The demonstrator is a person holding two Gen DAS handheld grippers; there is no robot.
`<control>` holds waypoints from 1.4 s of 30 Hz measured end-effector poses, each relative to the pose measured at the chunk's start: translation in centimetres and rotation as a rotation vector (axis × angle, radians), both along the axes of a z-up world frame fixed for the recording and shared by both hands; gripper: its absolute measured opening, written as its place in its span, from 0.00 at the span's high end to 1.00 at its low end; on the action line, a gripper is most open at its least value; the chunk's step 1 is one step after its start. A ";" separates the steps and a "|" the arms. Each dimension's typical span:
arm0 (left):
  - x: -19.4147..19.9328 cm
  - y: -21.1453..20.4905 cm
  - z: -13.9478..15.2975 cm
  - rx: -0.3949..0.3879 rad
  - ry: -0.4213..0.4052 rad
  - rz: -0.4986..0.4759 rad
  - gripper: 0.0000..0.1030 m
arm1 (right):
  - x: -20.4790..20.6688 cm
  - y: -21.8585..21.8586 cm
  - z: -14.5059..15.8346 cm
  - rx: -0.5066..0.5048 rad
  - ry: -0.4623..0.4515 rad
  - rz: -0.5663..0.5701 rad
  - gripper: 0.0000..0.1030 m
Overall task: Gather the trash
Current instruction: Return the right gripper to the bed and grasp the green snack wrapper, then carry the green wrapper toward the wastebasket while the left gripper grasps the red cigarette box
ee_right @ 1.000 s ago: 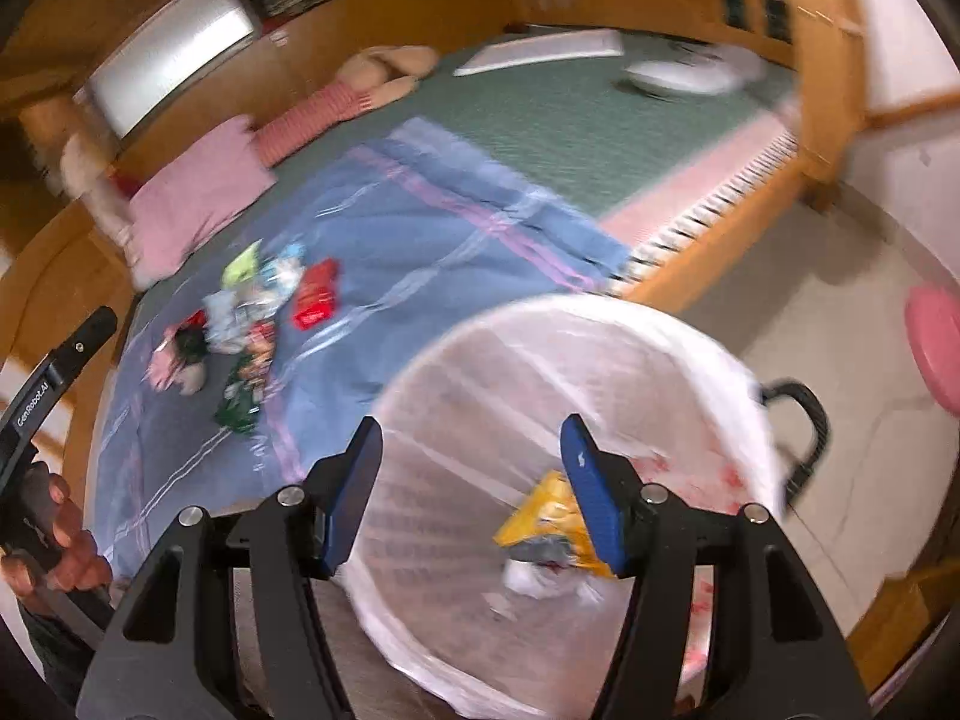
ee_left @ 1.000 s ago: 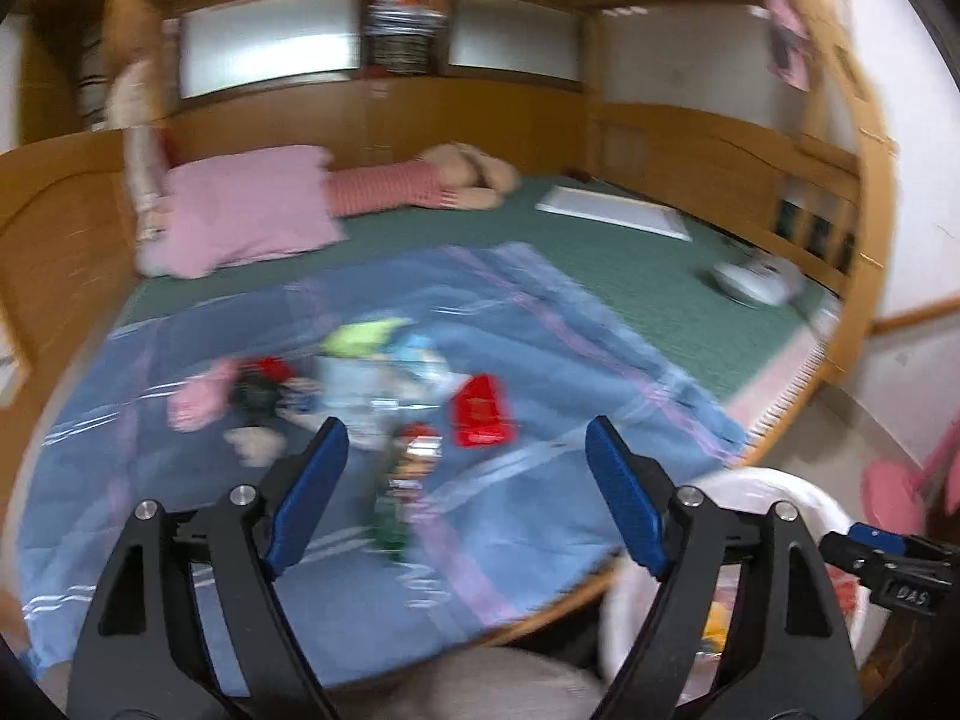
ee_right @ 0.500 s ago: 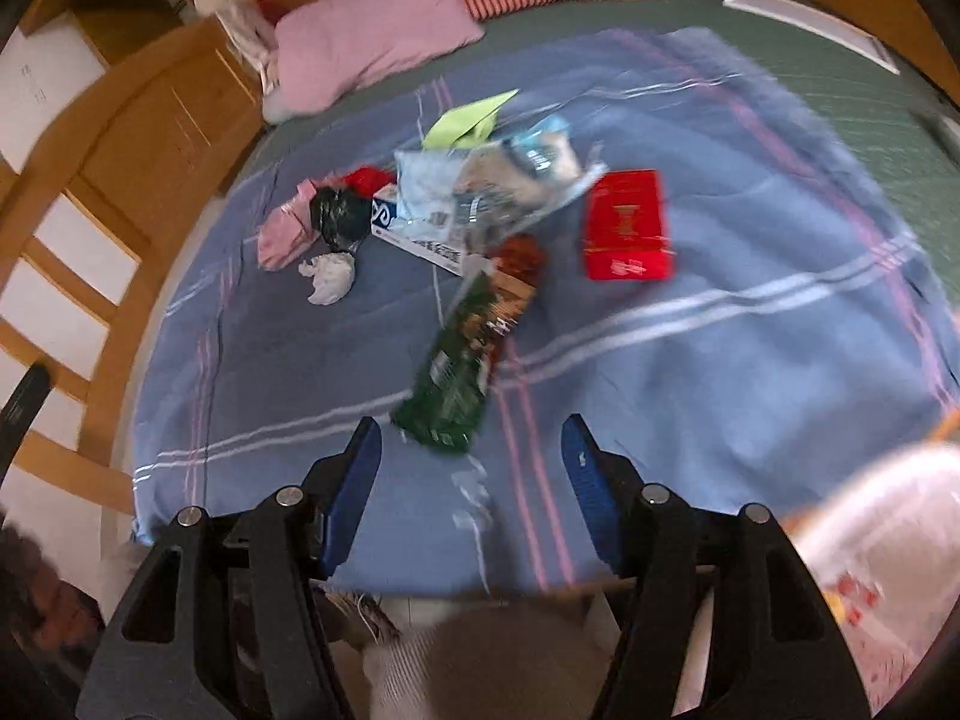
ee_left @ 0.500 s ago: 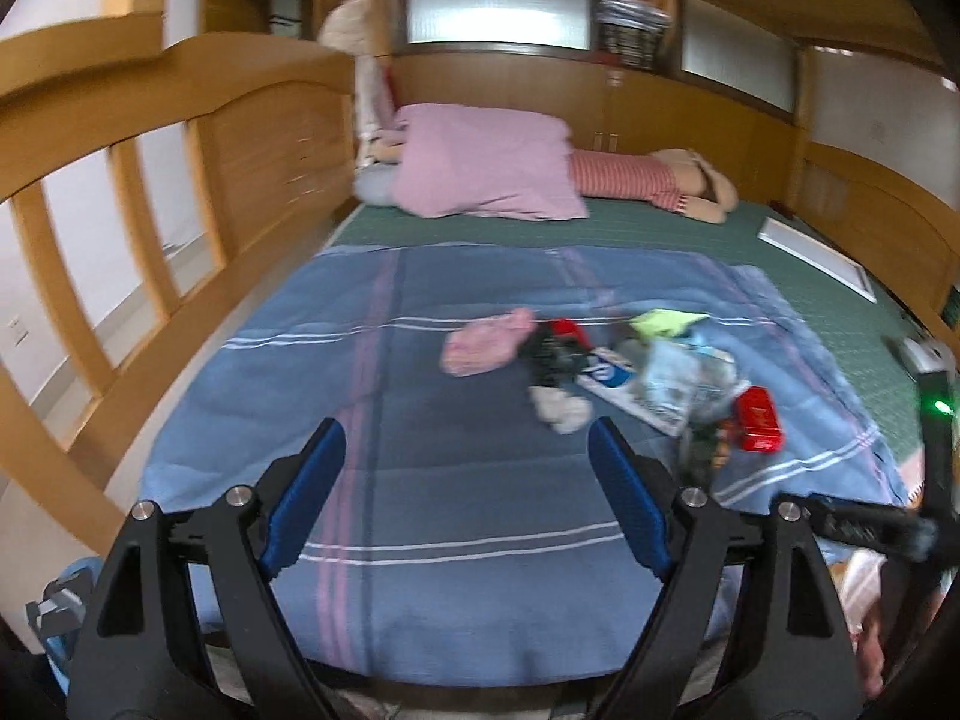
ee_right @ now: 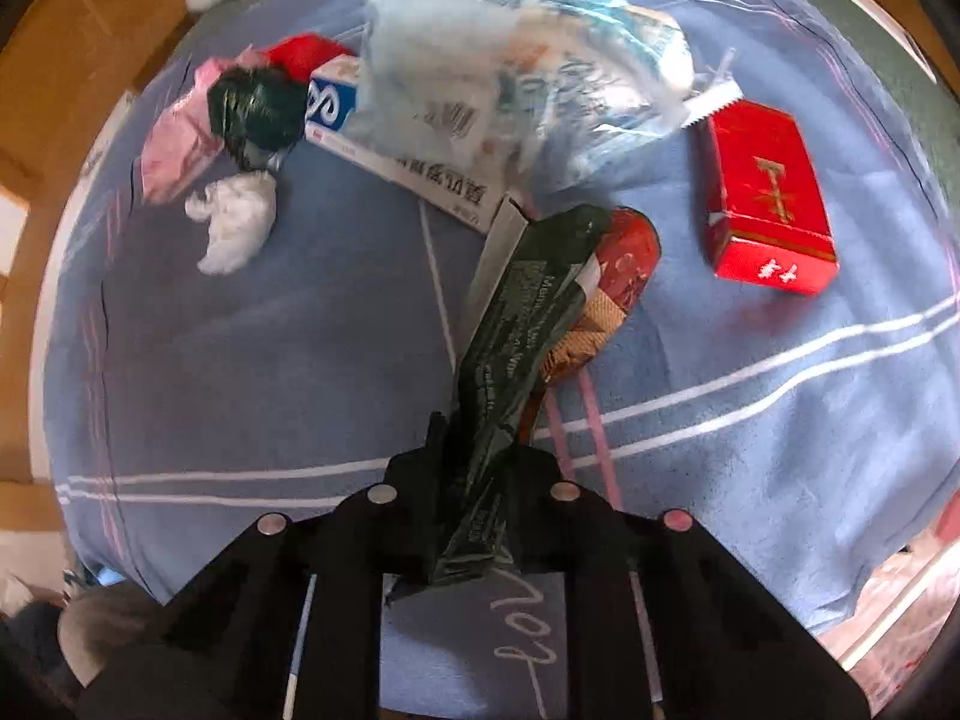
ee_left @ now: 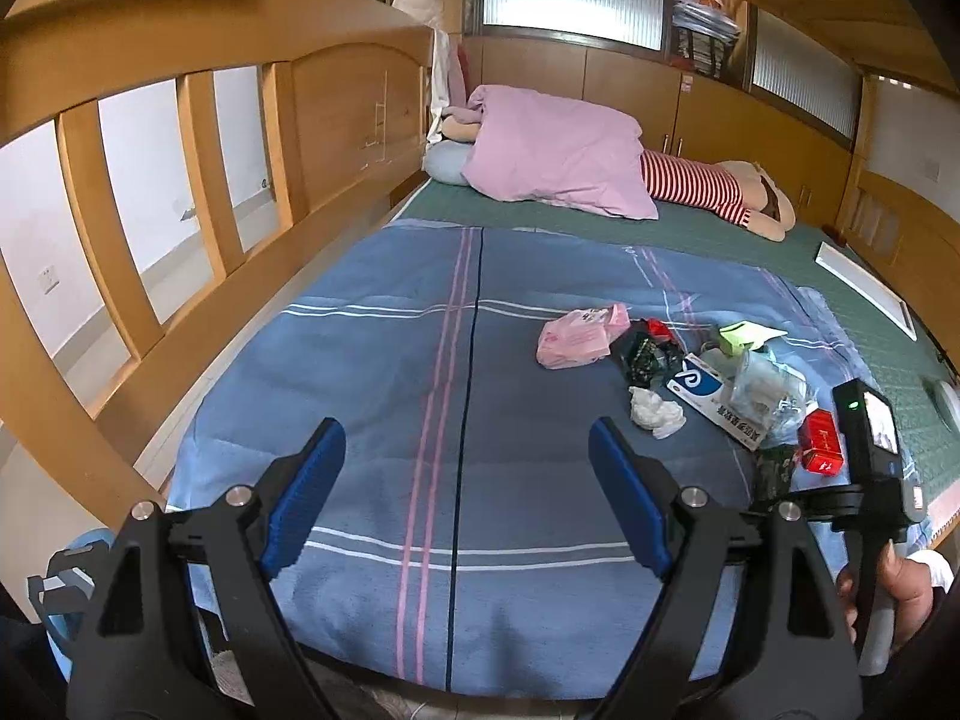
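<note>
Trash lies in a heap on the blue striped blanket (ee_left: 384, 396). My right gripper (ee_right: 480, 450) points steeply down at it. Its jaws are closing, and the pads grip the near end of a long dark green wrapper (ee_right: 516, 324). A red-brown wrapper (ee_right: 624, 264) lies under that one. Around them are a red box (ee_right: 765, 192), a white and blue carton (ee_right: 384, 156), a clear plastic bag (ee_right: 510, 78), a crumpled white tissue (ee_right: 234, 222) and a pink packet (ee_right: 174, 150). My left gripper (ee_left: 468, 492) hangs open over bare blanket, left of the heap (ee_left: 711, 399).
A wooden slatted bed rail (ee_left: 180, 120) runs along the left. A pink pillow (ee_left: 558, 150) and a striped doll (ee_left: 702, 186) lie at the bed's head. A hand (ee_left: 906, 588) holds the right gripper's handle at the right edge. A white board (ee_left: 864, 288) lies on the green mat.
The right gripper left the white bin, swung over the bed, dropped onto the dark green wrapper and brought its jaws together on it. The left gripper swung left along the bed, still open.
</note>
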State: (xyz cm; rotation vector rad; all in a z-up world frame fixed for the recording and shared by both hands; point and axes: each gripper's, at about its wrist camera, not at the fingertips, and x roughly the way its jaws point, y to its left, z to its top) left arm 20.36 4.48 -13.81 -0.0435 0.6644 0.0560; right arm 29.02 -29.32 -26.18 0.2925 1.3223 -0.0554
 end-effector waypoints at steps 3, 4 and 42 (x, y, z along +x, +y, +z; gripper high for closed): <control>0.2 -0.2 -0.2 -0.002 0.005 -0.007 0.19 | -0.8 -0.8 0.7 0.028 -0.019 -0.024 0.89; 0.2 -0.4 -0.2 -0.002 0.005 -0.012 0.19 | -1.3 -1.1 1.3 0.043 -0.034 -0.033 0.89; 9.4 -39.8 -13.7 0.119 0.222 -0.614 0.19 | -26.4 -24.9 8.9 0.115 -0.337 -0.555 0.89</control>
